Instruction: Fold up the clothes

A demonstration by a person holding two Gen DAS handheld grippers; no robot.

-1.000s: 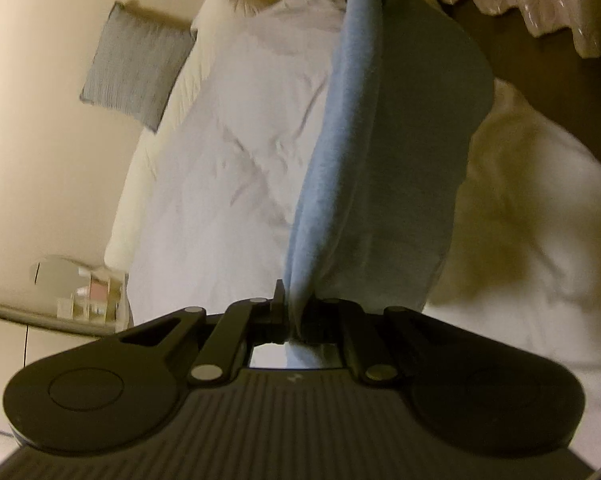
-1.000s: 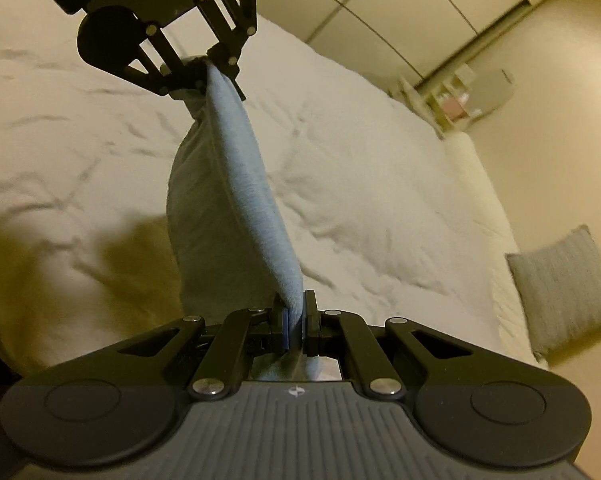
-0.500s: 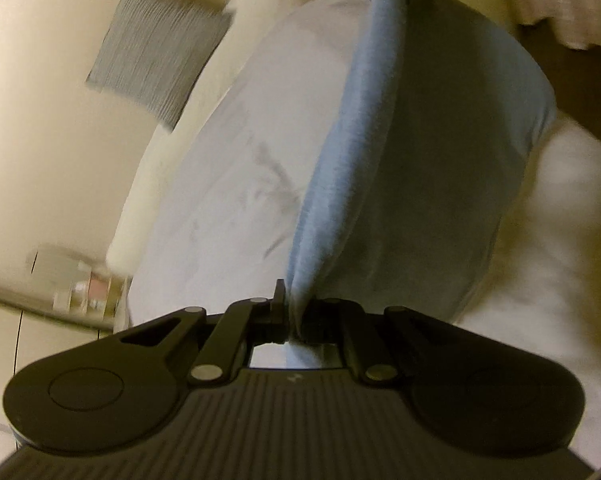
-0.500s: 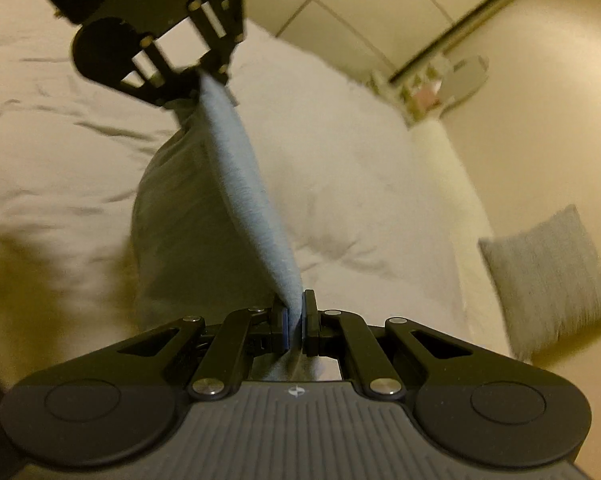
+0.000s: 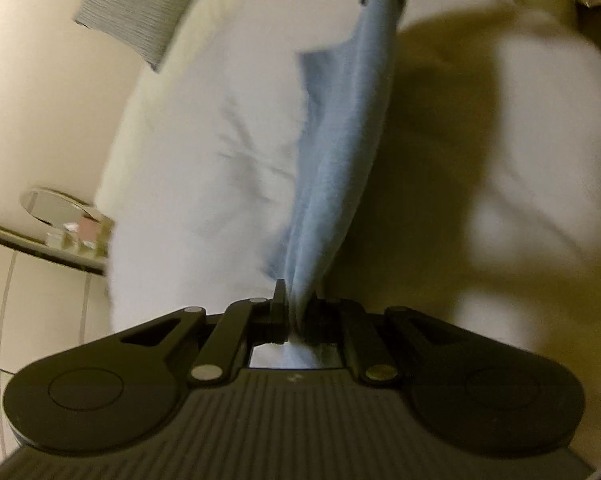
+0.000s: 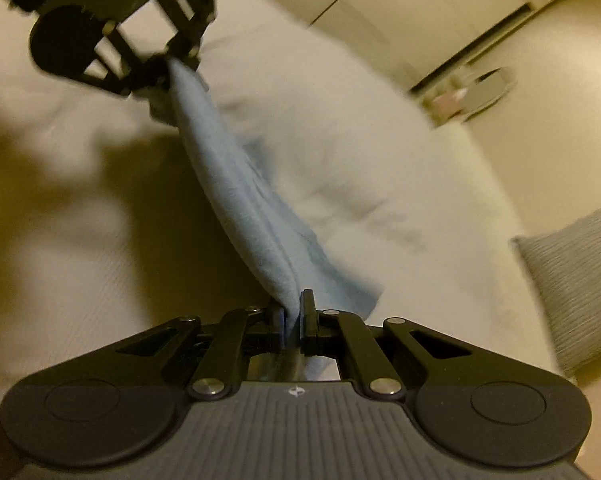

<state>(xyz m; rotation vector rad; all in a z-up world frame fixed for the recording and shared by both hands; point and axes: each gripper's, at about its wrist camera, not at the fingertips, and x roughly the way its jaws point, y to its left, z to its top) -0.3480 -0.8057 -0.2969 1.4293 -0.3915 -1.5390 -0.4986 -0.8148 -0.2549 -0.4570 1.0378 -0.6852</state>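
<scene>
Motion blur smears your bed (image 6: 380,184); your blue cloth (image 6: 240,200) stretches lengthwise between left gripper (image 5: 296,300) and right gripper (image 6: 292,312), both clamped on its ends.

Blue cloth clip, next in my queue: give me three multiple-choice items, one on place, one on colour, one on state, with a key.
1. Where is the grey cushion?
A. On the bed
B. Against the wall beside the bed
C. Held in a gripper

2. What colour is the cloth?
A. Light blue
B. Red
C. Black

3. How is the cloth held?
A. Lying flat, untouched
B. By one gripper only
C. Stretched between both grippers

Key: 1 B, it leans on the wall past the edge of the white bed. 2 A, light blue in both views. 3 C, the right gripper clamps one end and the left gripper the other.
</scene>
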